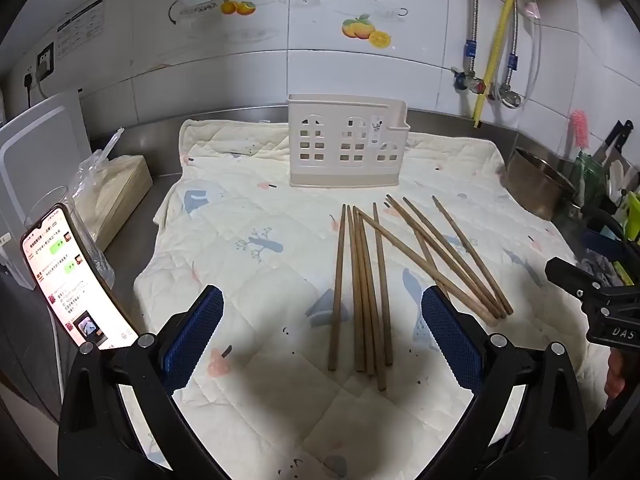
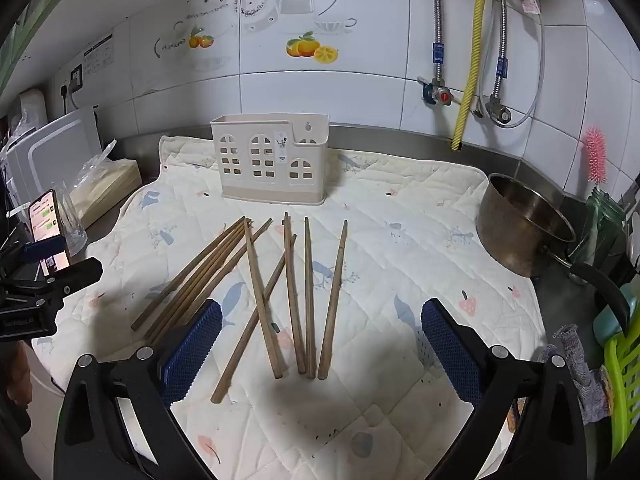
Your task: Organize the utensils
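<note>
Several brown wooden chopsticks [image 1: 362, 288] lie loose on a pale quilted mat [image 1: 248, 248]; some lie parallel, others are crossed to the right. They also show in the right wrist view [image 2: 308, 300]. A cream plastic utensil holder [image 1: 347, 146] with window cut-outs stands upright at the back of the mat, also in the right wrist view [image 2: 271, 158]. My left gripper [image 1: 322, 332] is open and empty, hovering above the near ends of the chopsticks. My right gripper [image 2: 320, 340] is open and empty above the chopsticks too.
A steel pot [image 2: 524, 226] sits at the mat's right edge. A lit phone [image 1: 74, 276] leans at the left by a glass and a wooden block [image 1: 120, 192]. A green rack [image 2: 624, 376] and a cloth lie at the far right. Pipes and valves hang on the tiled wall.
</note>
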Motion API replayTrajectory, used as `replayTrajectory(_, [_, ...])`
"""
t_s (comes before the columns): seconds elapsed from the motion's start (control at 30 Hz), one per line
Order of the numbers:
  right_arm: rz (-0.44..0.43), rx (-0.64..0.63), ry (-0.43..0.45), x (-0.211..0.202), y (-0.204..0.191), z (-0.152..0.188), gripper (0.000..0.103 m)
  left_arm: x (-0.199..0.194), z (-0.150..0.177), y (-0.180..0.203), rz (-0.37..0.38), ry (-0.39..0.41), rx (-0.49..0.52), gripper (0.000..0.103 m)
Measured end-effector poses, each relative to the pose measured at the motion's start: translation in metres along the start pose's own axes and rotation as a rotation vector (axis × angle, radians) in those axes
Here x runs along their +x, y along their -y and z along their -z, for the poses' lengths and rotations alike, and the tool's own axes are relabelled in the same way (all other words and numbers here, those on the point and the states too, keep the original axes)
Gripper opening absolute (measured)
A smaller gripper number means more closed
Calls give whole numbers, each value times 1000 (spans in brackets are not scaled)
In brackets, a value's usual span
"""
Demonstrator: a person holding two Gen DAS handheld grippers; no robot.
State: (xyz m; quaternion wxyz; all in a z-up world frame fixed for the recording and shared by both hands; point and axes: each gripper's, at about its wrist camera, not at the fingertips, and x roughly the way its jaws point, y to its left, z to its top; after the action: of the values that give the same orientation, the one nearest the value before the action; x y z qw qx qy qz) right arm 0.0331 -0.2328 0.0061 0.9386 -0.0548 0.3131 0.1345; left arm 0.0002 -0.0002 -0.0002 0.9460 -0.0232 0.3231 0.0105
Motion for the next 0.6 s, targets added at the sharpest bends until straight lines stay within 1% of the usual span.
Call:
replayTrajectory(0.33, [-3, 3, 2, 0, 2, 0, 97, 0, 0, 1, -3, -5, -1, 98])
replayTrajectory(0.37, [-4, 2, 2, 0, 2, 0, 97, -2, 2, 8, -2, -6, -1, 98])
replayTrajectory(0.5, [-5, -2, 3, 0, 3, 1, 97, -1, 2, 10, -1, -4, 2, 98])
replayTrajectory(0.6, [-5, -5, 5, -3, -1, 0, 97, 0, 2, 5, 8, -6, -1, 98])
